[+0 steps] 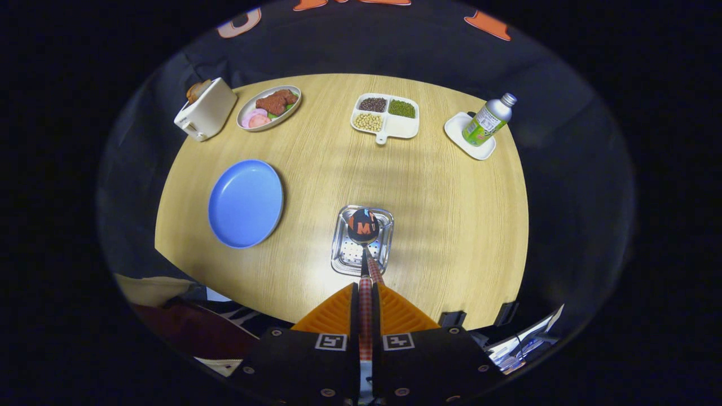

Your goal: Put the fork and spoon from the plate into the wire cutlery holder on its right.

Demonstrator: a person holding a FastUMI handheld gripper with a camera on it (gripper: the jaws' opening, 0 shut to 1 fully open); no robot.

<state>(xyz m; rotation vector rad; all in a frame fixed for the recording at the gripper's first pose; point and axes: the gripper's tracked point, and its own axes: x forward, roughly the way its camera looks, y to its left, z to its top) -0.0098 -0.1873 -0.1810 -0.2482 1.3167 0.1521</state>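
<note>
My gripper (pixel 365 288) is shut on the red-checked handle of the spoon (pixel 362 225). The spoon points straight ahead, and its shiny bowl hangs over the open top of the wire cutlery holder (pixel 345 260), which I see from above on the wooden table. A second checked handle (pixel 376 272) pokes up from the holder beside the spoon's neck; whether it is the fork I cannot tell. The blue plate (pixel 246 203) lies left of the holder with nothing on it.
At the table's far side stand a white toaster (pixel 206 110) with bread, an oval dish of food (pixel 269 107), a divided tray of beans (pixel 386 117) and a bottle (pixel 488 120) on a white coaster. A person's sleeve (pixel 152 290) shows at the near left edge.
</note>
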